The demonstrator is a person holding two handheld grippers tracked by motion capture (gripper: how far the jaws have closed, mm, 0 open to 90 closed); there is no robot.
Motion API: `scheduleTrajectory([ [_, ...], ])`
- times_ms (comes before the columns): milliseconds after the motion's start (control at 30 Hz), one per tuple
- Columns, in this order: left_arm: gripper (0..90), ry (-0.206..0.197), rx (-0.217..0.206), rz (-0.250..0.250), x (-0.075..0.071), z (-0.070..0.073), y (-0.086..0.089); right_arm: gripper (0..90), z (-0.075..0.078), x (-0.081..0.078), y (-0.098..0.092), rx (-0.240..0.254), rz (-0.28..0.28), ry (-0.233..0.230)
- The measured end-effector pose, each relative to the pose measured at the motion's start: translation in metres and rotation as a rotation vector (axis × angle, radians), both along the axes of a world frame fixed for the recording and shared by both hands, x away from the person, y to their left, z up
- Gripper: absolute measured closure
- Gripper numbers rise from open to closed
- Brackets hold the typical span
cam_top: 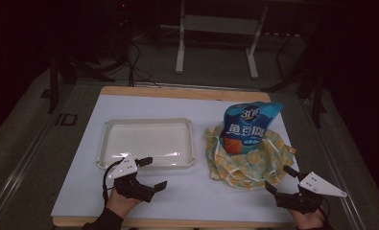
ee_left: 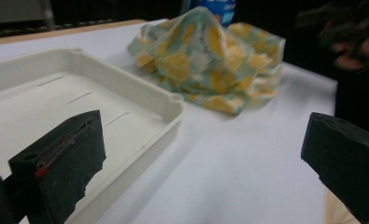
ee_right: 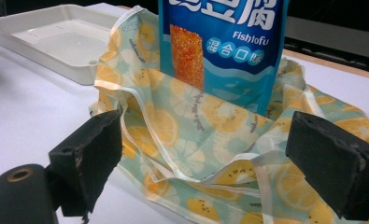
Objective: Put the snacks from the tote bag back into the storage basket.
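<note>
1. Snack bag [ee_right: 222, 49]: blue, printed "Fishtofu" with Chinese characters; stands upright inside the fruit-print bag [cam_top: 247, 155].
2. Fruit-print bag: crumpled, lemon pattern, just right of the white tray [cam_top: 108, 143].
3. Right gripper [cam_top: 279, 178]: jaws wide, empty, at the fruit-print bag's near edge.
4. Left gripper [cam_top: 152, 172]: jaws wide, empty, near the tray's front rim; bare tabletop [cam_top: 187, 191] alongside.

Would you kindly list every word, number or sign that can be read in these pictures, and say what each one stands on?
"Fishtofu": white Latin letters on the blue snack bag standing in the lemon-print bag.
"混合口味": smaller white characters beneath it on the same pack.
"豆腐": part of the large white characters across the pack; the first is cut off.
"3" in the round logo at the pack's top in the high view; the rest is blurred.
The white tray bears no text.
</note>
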State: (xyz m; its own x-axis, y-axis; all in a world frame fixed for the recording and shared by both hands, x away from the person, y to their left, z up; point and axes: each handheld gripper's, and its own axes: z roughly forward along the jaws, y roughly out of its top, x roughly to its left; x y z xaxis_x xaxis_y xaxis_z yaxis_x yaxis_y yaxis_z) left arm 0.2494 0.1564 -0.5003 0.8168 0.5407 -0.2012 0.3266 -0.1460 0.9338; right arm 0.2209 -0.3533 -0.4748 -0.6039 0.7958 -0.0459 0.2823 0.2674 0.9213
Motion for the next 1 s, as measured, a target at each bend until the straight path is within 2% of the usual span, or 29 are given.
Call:
scheduleTrajectory([
  [67, 0.4, 0.004, -0.021, -0.007, 0.002, 0.001, 0.0, 10.7, 0.001, 0.0, -0.001, 0.008, 0.014, -0.006],
  [133, 0.5, -0.005, -0.027, -0.01, 0.002, 0.004, -0.002, 10.7, 0.003, 0.0, 0.0, -0.004, 0.003, -0.014],
  [167, 0.5, -0.012, -0.03, -0.02, 0.002, 0.006, -0.003, 10.7, 0.004, 0.0, -0.001, 0.003, 0.017, -0.016],
  [300, 0.5, -0.047, -0.018, -0.022, 0.001, 0.013, -0.008, 10.7, 0.008, 0.002, 0.001, 0.01, 0.02, -0.014],
  [500, 0.5, -0.04, -0.036, -0.03, 0.007, 0.016, -0.011, 10.8, 0.013, 0.005, 0.002, 0.008, 0.031, -0.023],
  [600, 0.5, -0.048, -0.032, -0.037, 0.01, 0.018, -0.015, 11.0, 0.016, 0.007, 0.003, -0.004, 0.031, -0.032],
  [767, 0.5, -0.069, -0.001, -0.057, 0.015, 0.026, -0.027, 11.3, 0.018, 0.012, 0.004, -0.018, 0.039, -0.035],
  [1000, 0.5, -0.06, 0.002, -0.093, 0.025, 0.034, -0.046, 11.7, 0.024, 0.018, 0.004, -0.019, 0.043, -0.047],
])
